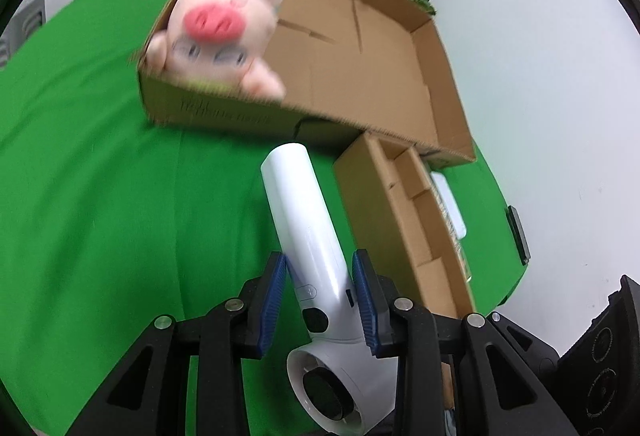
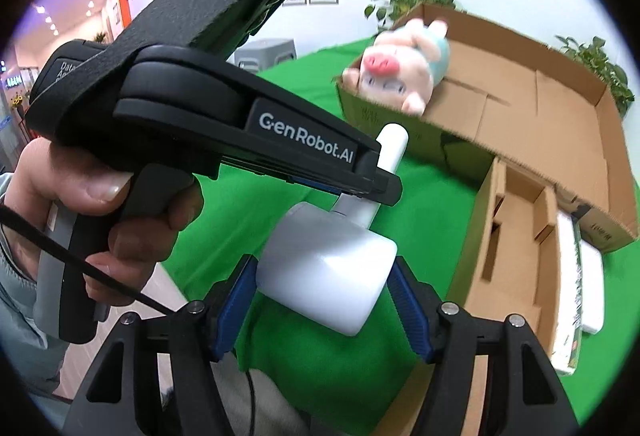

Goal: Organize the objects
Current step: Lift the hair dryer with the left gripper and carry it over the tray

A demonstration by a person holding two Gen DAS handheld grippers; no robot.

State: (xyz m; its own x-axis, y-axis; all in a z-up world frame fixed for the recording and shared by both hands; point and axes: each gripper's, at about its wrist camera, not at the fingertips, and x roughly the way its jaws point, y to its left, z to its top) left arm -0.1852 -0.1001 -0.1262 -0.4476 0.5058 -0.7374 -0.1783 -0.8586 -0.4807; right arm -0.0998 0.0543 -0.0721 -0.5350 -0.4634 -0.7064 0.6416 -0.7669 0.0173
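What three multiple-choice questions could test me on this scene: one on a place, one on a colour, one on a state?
1. Where is the pink plush pig?
A. on the cloth
B. in the large open cardboard box
C. in the small divided box

2. What colour is the table cloth?
A. blue
B. white
C. green

3. What is the state of the white plastic hair dryer?
A. clamped by its handle in the left gripper
B. lying free on the cloth
C. packed in a box

Key: 1 B, the pink plush pig sits in a corner of the large open cardboard box. 2 C, the table cloth is green in both views. 3 A, the left gripper closes on the handle of the white plastic hair dryer, above the cloth.
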